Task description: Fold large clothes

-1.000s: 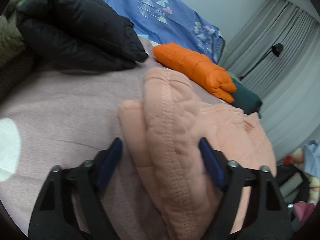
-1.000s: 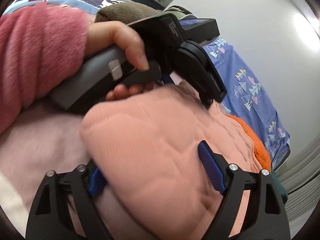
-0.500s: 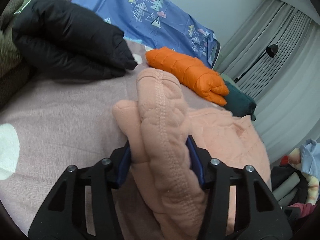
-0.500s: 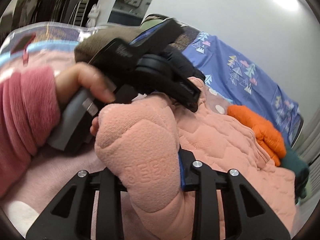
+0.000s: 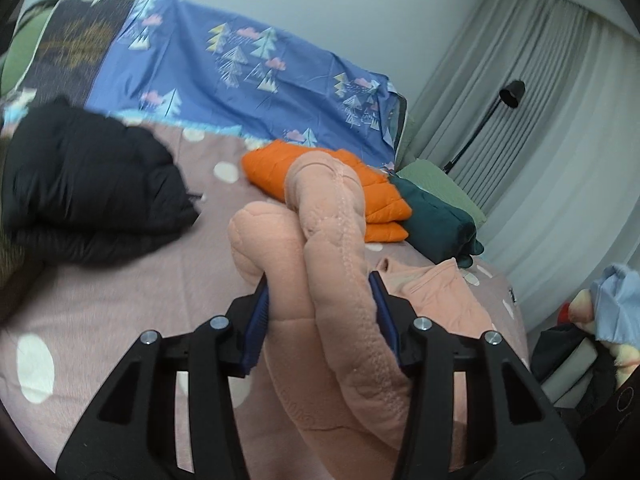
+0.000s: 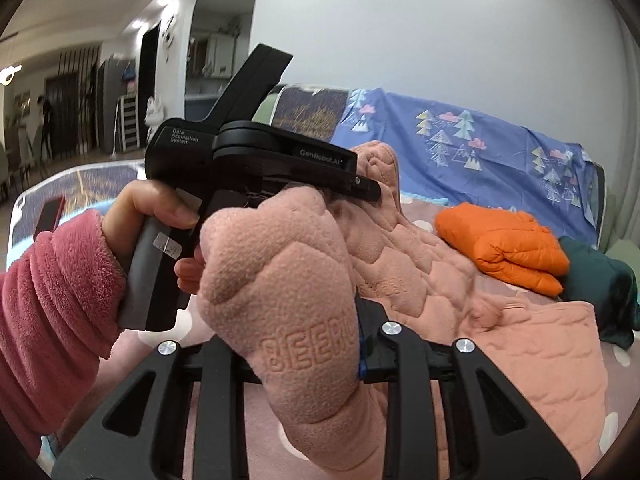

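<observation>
A peach quilted fleece garment (image 5: 332, 248) lies on the pink dotted bed (image 5: 100, 304). My left gripper (image 5: 320, 304) is shut on a bunched seam edge of it and holds it raised. My right gripper (image 6: 296, 344) is shut on another bunched edge of the same garment (image 6: 288, 288), also raised. The rest of the garment (image 6: 520, 344) trails down to the bed at the right. The left gripper's body (image 6: 256, 152), held by a hand in a pink sleeve, shows just beyond in the right wrist view.
A black puffer jacket (image 5: 88, 184) lies at the left. A folded orange jacket (image 5: 376, 196) and a dark green bundle (image 5: 436, 224) lie at the far side. A blue tree-print sheet (image 5: 248, 80) hangs behind. Curtains and a floor lamp (image 5: 512, 92) stand at right.
Both grippers closed on the peach garment's edges and lifted them off the bed. The views have risen, showing more of the wall and room.
</observation>
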Motion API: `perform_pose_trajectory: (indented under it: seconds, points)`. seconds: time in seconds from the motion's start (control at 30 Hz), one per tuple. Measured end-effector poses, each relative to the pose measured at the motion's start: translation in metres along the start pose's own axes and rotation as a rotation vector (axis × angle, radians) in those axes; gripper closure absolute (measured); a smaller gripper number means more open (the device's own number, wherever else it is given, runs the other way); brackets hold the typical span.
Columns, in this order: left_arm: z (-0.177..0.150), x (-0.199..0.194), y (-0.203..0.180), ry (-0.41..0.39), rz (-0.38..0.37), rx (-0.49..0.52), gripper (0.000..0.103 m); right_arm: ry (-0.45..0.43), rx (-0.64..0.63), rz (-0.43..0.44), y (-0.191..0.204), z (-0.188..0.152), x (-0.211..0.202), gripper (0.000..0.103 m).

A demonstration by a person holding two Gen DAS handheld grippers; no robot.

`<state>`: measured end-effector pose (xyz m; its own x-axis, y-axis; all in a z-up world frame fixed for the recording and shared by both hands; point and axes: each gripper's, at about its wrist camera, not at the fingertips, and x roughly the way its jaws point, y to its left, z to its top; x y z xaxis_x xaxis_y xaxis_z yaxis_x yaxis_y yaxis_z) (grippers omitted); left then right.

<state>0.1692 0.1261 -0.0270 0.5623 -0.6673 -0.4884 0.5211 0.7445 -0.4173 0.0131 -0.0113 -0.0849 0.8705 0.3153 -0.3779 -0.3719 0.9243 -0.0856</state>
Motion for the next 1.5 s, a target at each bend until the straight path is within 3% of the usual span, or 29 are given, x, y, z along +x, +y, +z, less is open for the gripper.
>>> perform_pose_trajectory:
  seconds: [0.3,0.5,0.9,1.13,1.3,1.5]
  points:
    - [0.03,0.022,-0.082,0.032,0.061,0.124,0.057,-0.045,0.228,0.034,-0.072,-0.002,-0.036,0.075]
    - [0.042,0.059,-0.148,0.079,0.099,0.205,0.059,-0.06,0.368,0.034,-0.121,-0.018,-0.059,0.075]
    - [0.021,0.155,-0.244,0.203,0.082,0.363,0.06,-0.04,0.613,0.005,-0.196,-0.077,-0.093,0.075]
    - [-0.015,0.209,-0.268,0.289,0.057,0.426,0.058,0.036,0.789,0.016,-0.231,-0.127,-0.095,0.075]
    - [-0.032,0.238,-0.261,0.321,0.028,0.382,0.057,0.108,0.895,0.048,-0.239,-0.154,-0.089,0.075]
    - [-0.034,0.242,-0.26,0.32,-0.001,0.378,0.052,0.107,0.852,0.042,-0.233,-0.148,-0.095,0.072]
